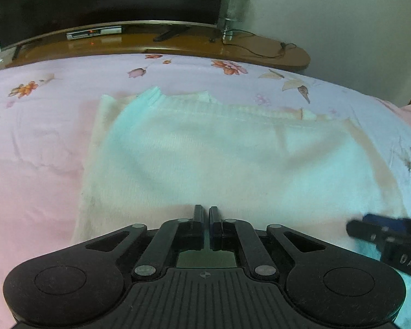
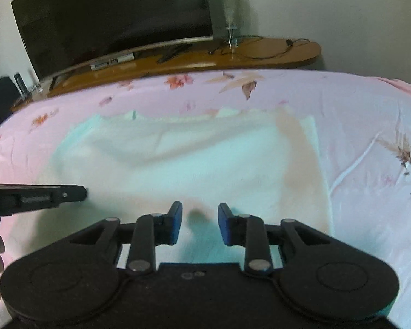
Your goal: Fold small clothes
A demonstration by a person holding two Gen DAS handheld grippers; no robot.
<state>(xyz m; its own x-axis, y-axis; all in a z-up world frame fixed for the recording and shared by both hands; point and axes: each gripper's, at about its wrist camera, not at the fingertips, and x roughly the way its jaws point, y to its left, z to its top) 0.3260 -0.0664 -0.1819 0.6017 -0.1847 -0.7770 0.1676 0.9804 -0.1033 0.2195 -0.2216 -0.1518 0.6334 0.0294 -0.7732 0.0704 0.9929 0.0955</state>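
Garment [image 1: 205, 150] white knit, flat w/ creases

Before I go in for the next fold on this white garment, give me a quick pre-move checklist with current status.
1. White garment lies spread on the floral bedsheet: ok.
2. Left gripper free to grab: not ok, jaws nearly together; whether cloth is pinched, cannot tell.
3. Right gripper open over the near hem: ok, nothing between the pads.
4. The two grippers apart, not crossing: ok, each shows at the other view's edge.
5. Far edge flat: not ok, small bumps rise along it.
6. Sharp view of the cloth: not ok, both pictures are blurred.
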